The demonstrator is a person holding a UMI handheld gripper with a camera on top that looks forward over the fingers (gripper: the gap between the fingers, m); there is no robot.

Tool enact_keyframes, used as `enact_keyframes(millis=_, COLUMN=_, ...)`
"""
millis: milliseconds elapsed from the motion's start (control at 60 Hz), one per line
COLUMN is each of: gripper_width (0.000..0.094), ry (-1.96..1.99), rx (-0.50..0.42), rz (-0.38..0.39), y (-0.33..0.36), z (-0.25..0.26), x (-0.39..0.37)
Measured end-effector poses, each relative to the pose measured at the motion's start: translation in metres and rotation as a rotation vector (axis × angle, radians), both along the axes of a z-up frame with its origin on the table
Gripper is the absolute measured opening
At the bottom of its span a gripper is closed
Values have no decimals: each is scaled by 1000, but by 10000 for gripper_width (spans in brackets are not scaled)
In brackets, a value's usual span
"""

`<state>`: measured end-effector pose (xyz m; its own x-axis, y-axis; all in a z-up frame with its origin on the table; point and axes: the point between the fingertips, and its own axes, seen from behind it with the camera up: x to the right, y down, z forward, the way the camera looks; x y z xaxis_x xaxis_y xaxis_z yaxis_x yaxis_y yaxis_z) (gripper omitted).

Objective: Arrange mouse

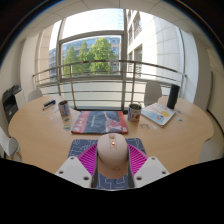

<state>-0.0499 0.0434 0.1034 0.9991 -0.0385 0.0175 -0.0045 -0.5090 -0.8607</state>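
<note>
Bare table [40, 135] lies left; ahead, a book [99, 121] and two cups [134, 112] block.

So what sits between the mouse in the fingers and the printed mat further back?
Gripper view: bare table separates the mouse, on its own mat, from the printed mat.

Daylight floods in through the large window [92, 52] beyond the table [40, 135], which looks washed out with glare. The tabletop is evenly lit with soft shadows. Straight lines bow strongly outward.
</note>
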Motion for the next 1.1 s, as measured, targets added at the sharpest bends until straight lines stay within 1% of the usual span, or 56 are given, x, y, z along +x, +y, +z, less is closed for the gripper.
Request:
enact_keyframes(millis=100, gripper_width=415, ry=6, rx=-100, rz=15, y=20, z=-57, x=-5)
enact_keyframes(millis=150, gripper_width=428, ry=1, rx=-141, rz=35, y=22, z=-77, x=-9)
enact_keyframes(millis=167, gripper_width=445, ry=4, rx=-151, rz=39, y=33, z=-102, x=-6)
enact_keyframes(millis=217, gripper_width=476, ry=4, rx=-168, rz=42, y=27, z=-105, x=-11)
enact_keyframes(millis=283, gripper_width=547, ry=-3, rx=-202, rz=52, y=26, z=-114, x=-10)
enact_keyframes(millis=317, gripper_width=607, ry=-7, rx=-207, rz=55, y=24, z=-114, x=-10)
enact_keyframes(millis=350, gripper_width=700, ry=-13, rx=-194, rz=57, y=23, z=-109, x=-11)
enact_keyframes(millis=400, gripper_width=866, ry=-28, rx=-185, rz=65, y=19, z=-100, x=-12)
enact_keyframes(millis=433, gripper_width=828, ry=-42, rx=-179, rz=64, y=15, z=-92, x=-11)
enact_keyframes(millis=450, gripper_width=826, ry=-48, rx=-174, rz=59, y=13, z=-87, x=-10)
enact_keyframes(millis=517, gripper_width=860, ry=-53, rx=-155, rz=54, y=0, z=-68, x=-12)
enact_keyframes(millis=583, gripper_width=845, ry=-51, rx=-134, rz=38, y=-17, z=-47, x=-15)
enact_keyframes(millis=767, gripper_width=846, ry=-68, rx=-72, rz=0, y=-90, z=17, x=-28)
enact_keyframes(millis=917, gripper_width=846, ry=-87, rx=-51, rz=-21, y=-154, z=46, x=-42)
enact_keyframes(millis=1100, gripper_width=849, ry=-94, rx=-37, rz=-23, y=-218, z=64, x=-61)
